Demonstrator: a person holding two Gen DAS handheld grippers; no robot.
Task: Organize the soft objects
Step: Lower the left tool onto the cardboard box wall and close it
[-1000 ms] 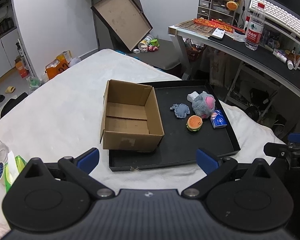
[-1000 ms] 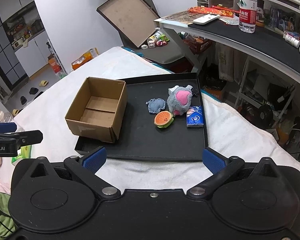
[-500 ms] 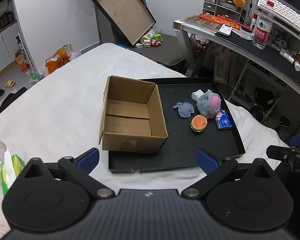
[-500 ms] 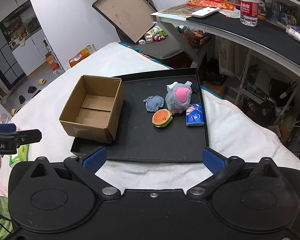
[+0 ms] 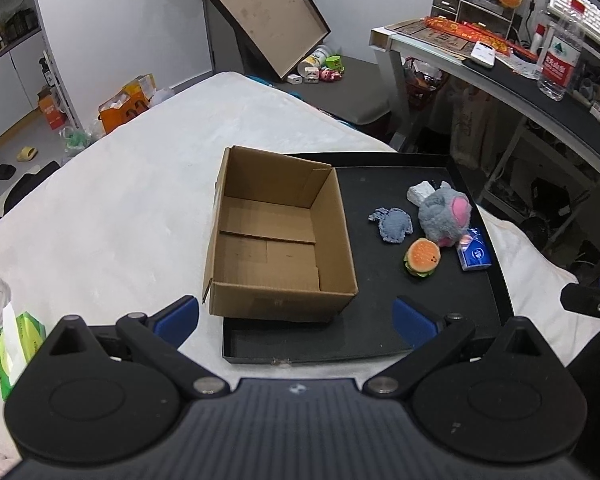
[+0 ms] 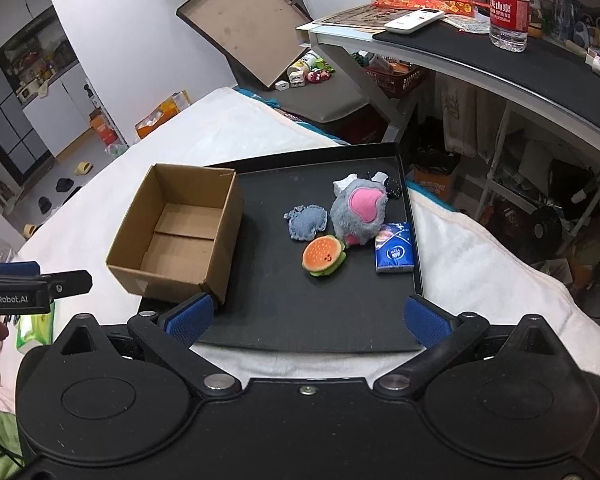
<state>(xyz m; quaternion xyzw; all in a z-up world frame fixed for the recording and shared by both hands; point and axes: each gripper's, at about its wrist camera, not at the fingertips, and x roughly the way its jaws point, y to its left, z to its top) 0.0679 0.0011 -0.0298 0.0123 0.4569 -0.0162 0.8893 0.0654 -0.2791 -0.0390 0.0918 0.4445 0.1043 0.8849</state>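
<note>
An empty brown cardboard box stands on the left of a black tray. To its right lie a grey and pink plush, a small blue-grey plush, a burger-shaped plush, a blue tissue pack and a white crumpled piece. My left gripper hovers open before the tray's near edge. My right gripper is open over the same edge, empty.
The tray rests on a white blanket-covered bed. A green tissue pack lies at the near left. A desk with a water bottle and a remote stands at the right. A large open flat box leans behind the bed.
Both grippers have moved closer to the tray and the right one a little to the left; box and toys appear larger. Nothing was touched or moved. Both stay open.
</note>
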